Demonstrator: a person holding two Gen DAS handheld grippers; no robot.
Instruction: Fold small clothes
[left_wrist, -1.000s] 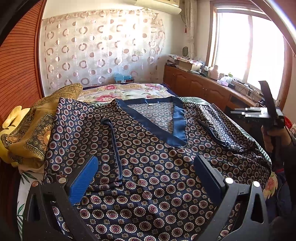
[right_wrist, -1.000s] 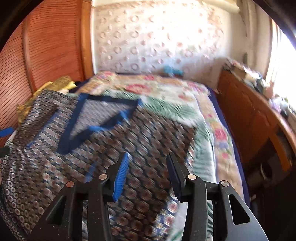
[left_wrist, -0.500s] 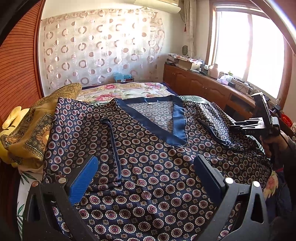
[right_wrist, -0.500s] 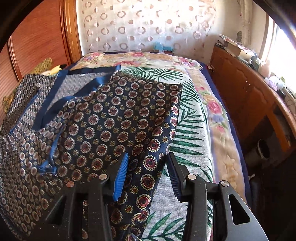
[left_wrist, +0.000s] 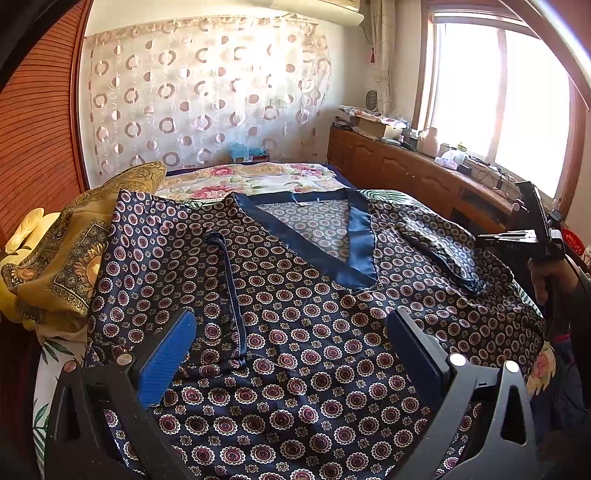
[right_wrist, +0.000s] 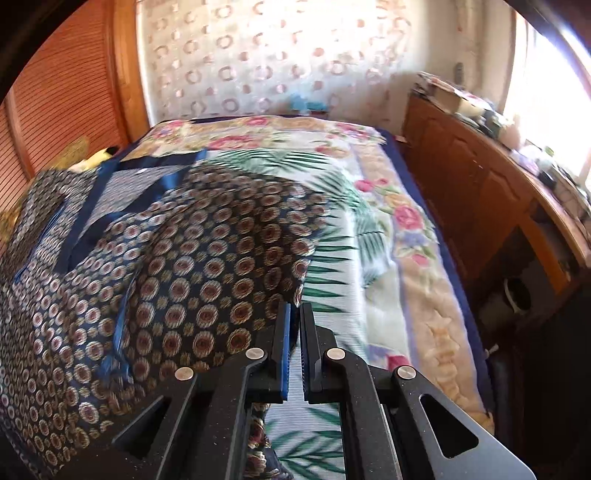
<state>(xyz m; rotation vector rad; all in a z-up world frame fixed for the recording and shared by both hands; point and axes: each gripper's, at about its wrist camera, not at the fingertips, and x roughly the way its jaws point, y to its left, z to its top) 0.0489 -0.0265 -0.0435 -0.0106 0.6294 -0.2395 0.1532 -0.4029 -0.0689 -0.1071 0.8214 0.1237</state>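
Note:
A dark navy patterned top (left_wrist: 295, 302) with a blue V-neck band lies spread on the bed; it also shows in the right wrist view (right_wrist: 184, 258). My left gripper (left_wrist: 291, 347) is open and empty, hovering over the garment's lower middle. My right gripper (right_wrist: 295, 314) is shut on the garment's right edge and lifts it a little off the bedspread. In the left wrist view the right gripper (left_wrist: 517, 236) shows at the right side of the bed.
The floral bedspread (right_wrist: 369, 221) lies bare to the right of the garment. A yellow patterned cloth (left_wrist: 66, 251) is heaped at the bed's left. A wooden cabinet (left_wrist: 406, 170) with clutter runs along the right under the window. A curtain hangs behind.
My right gripper closed on the garment's right edge and raised it. My left gripper stayed still and open.

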